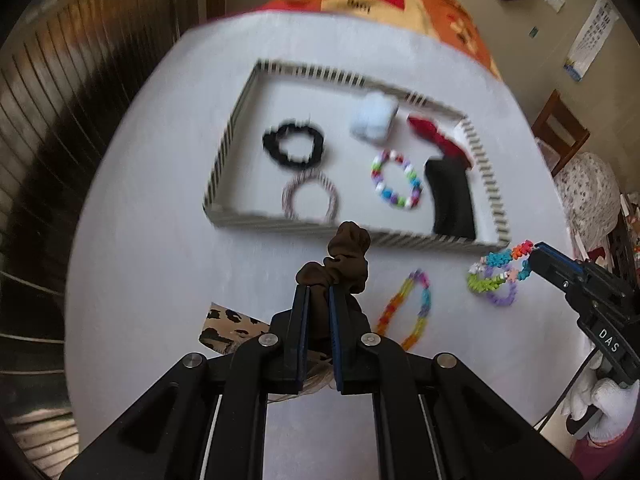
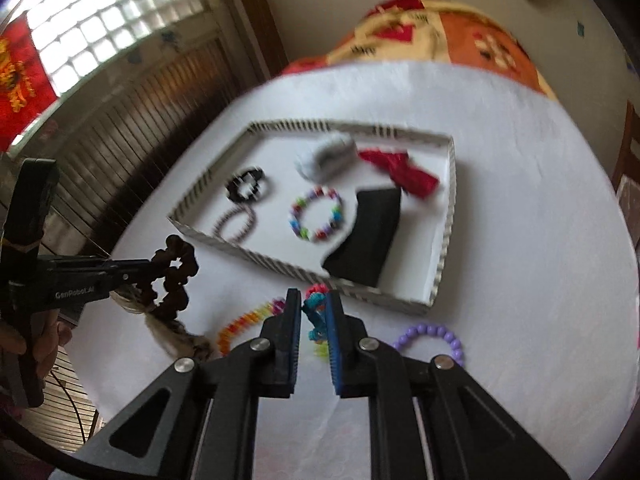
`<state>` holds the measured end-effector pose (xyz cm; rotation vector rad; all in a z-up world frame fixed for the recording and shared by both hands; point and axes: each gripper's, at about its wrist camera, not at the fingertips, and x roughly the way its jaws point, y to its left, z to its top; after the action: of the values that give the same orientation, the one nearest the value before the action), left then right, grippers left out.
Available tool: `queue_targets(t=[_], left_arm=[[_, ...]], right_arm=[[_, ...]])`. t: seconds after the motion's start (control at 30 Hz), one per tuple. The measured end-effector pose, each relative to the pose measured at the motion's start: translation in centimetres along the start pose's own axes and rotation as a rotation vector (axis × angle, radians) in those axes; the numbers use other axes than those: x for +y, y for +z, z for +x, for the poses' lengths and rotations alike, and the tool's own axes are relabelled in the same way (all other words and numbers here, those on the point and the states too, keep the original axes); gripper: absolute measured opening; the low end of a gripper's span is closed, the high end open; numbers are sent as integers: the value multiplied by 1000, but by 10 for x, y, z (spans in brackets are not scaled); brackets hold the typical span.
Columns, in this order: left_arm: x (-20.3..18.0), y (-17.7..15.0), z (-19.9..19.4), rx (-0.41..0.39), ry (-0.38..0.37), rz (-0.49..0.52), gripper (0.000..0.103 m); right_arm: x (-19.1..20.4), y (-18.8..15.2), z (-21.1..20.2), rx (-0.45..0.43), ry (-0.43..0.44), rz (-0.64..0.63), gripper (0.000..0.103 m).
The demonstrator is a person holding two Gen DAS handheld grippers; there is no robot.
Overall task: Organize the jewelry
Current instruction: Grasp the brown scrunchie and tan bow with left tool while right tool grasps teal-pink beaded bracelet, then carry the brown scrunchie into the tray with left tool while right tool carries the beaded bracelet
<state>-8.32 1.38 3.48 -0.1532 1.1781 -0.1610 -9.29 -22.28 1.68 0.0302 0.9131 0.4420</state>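
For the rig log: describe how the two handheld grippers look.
Both are matte black, with silver pivot bolts and blue-edged flat fingers. The right gripper reads "DAS" in white, held by a white glove. The left gripper reads "GenRobot.AI".

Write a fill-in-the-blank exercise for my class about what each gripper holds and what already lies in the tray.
1. The left gripper is shut on a scrunchie of ____ colour.
2. The right gripper pinches a multicoloured ____ bracelet.
3. The black scrunchie lies ____ the striped tray.
4. The purple bead bracelet lies on the table, ____ the tray.

Missing words: brown; bead; inside; outside
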Motion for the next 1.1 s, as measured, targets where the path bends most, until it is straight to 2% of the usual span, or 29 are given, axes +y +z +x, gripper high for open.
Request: queue_targets(t=[0.2, 0.5, 0.7, 0.93, 1.1], left_arm=[[-2, 26, -25, -71, 23, 0, 0], [-3, 71, -14, -108, 59, 3, 0], [-2, 109, 5, -110, 78, 9, 0], [-2, 153, 39, -82, 99, 22, 0], [0, 177, 67, -48, 80, 24, 0]], right_arm=[[5, 23, -21, -49, 8, -22, 12], [17, 56, -19, -68, 24, -67, 12], [25, 75, 9, -35, 51, -84, 12], [47, 88, 54, 28, 131, -92, 12], [53, 94, 85, 70, 182, -84, 12]])
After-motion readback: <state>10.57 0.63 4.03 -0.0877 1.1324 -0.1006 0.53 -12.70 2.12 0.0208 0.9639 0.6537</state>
